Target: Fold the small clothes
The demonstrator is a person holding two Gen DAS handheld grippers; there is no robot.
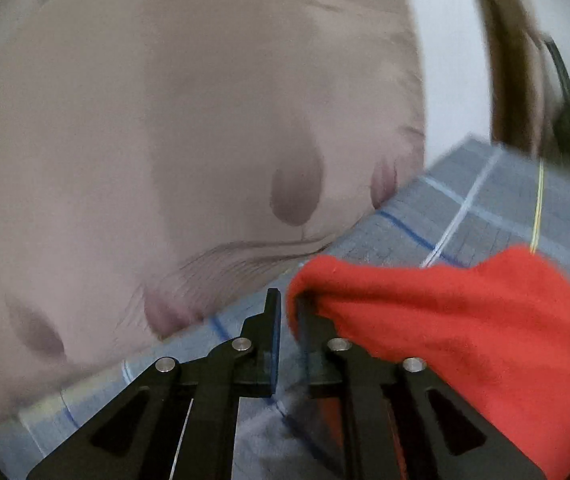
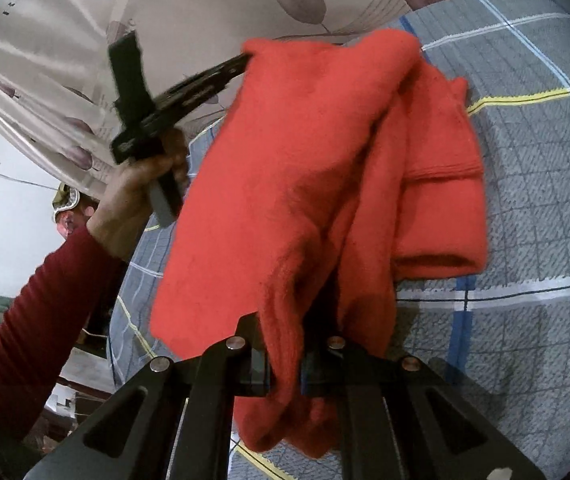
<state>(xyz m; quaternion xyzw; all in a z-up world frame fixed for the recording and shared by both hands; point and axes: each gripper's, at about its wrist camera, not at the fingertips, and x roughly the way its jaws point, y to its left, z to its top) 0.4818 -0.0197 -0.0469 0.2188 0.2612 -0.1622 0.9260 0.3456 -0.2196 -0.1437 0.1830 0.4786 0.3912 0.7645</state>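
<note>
A small red knitted garment point(image 2: 325, 168) hangs in the air between both grippers above a grey checked bedspread point(image 2: 533, 184). My right gripper point(image 2: 285, 344) is shut on one bunched edge of it, and cloth hangs down over the fingers. My left gripper point(image 1: 287, 308) is shut on another corner of the red garment point(image 1: 465, 320), which trails off to the right. In the right wrist view the left gripper point(image 2: 245, 58) is held high at the garment's far top corner by a hand in a dark red sleeve.
A beige pillow or quilt with leaf prints point(image 1: 185, 120) lies along the head of the bed, close in front of the left gripper. The grey checked bedspread point(image 1: 485, 200) spreads to the right. A white wall point(image 1: 449, 60) and a blurred arm point(image 1: 513, 80) stand behind.
</note>
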